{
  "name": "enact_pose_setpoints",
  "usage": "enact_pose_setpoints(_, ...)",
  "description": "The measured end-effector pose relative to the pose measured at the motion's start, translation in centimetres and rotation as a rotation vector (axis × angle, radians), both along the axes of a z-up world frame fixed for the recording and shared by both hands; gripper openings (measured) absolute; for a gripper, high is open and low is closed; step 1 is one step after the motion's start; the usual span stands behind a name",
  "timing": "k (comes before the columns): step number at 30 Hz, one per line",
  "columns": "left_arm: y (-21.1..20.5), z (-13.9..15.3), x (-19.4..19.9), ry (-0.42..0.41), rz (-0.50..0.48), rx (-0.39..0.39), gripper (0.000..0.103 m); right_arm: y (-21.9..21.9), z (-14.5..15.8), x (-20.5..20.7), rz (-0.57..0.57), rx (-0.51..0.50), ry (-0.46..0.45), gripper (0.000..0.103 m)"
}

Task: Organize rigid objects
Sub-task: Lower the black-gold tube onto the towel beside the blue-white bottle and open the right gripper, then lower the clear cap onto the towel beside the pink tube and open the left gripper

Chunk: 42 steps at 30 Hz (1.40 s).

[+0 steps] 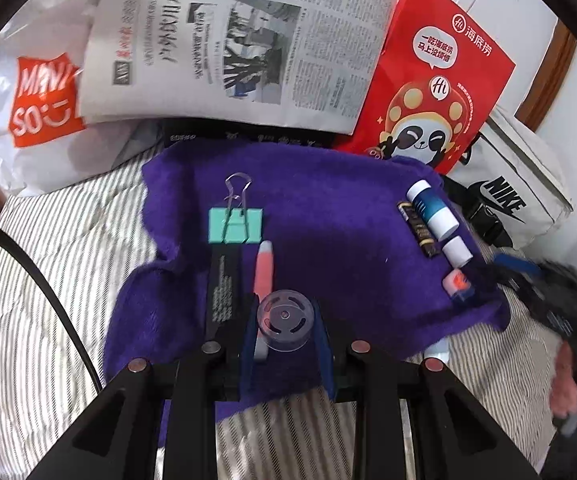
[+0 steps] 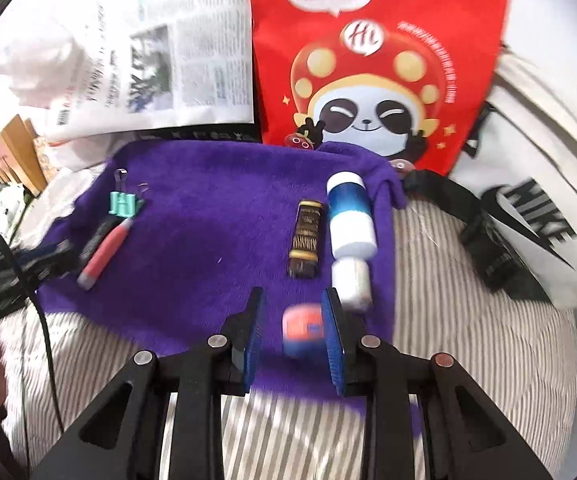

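The fuzzy cloth [image 1: 328, 216] was deep purple, lying on bedding [image 1: 60, 264] of thin grey and white stripes. On the cloth's left part sat a mint-green binder clip [image 1: 235, 225] with silver wire handles, a flat black stick [image 1: 222, 284] with pale small print, and a coral-pink tube [image 1: 263, 268] tipped white. On its right part lay a black and gold patterned bar [image 2: 305, 237], a white bottle [image 2: 349, 216] banded in blue, a small white cylinder [image 2: 351, 285] and a little orange and blue piece [image 2: 303, 330]. Behind the cloth stood a red paper bag [image 2: 372, 60] bearing a black and white panda under a gold-spotted cap, and a black-on-white newspaper [image 1: 240, 48].
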<state>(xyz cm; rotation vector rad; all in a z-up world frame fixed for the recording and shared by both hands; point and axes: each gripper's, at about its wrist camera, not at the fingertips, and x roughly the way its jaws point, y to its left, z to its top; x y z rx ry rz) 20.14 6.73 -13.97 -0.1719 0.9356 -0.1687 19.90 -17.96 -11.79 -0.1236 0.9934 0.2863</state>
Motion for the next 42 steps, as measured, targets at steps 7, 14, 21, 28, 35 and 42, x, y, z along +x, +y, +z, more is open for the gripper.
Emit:
enact_pose_setpoints(7, -2.2, -0.6, 3.4, -0.013, -0.037, 0.032, 0.026, -2.1, 1.2, -4.8, -0.041, 0.018, -0.014, 0.032)
enact_pose_setpoints(14, -3.9, -1.8, 7.0, 0.012, -0.044, 0.073, 0.026, -4.2, 1.0, -7.3, -0.083, 0.045, -0.001, 0.032)
enact_pose_setpoints(21, -5.0, -3.2, 8.4, 0.055, -0.024, 0.175, 0.026, -4.3, 0.1, -7.6, -0.072, 0.033, 0.016, 0.032)
enact_pose_setpoints(28, -5.8, -3.8, 8.3, 0.068, -0.039, 0.222, 0.026, -4.3, -0.1, -7.8, -0.073, 0.054, 0.019, 0.032)
enact_pose_setpoints(35, -6.1, -3.8, 8.2, 0.075, -0.054, 0.204, 0.041, -4.1, -0.3, -8.7, -0.064, 0.052, 0.027, 0.032)
enact_pose_setpoints(42, -7.3, -3.6, 6.7, 0.081, -0.061, 0.199, 0.047, -4.2, 0.0, -9.8, -0.060, 0.064, 0.025, 0.032)
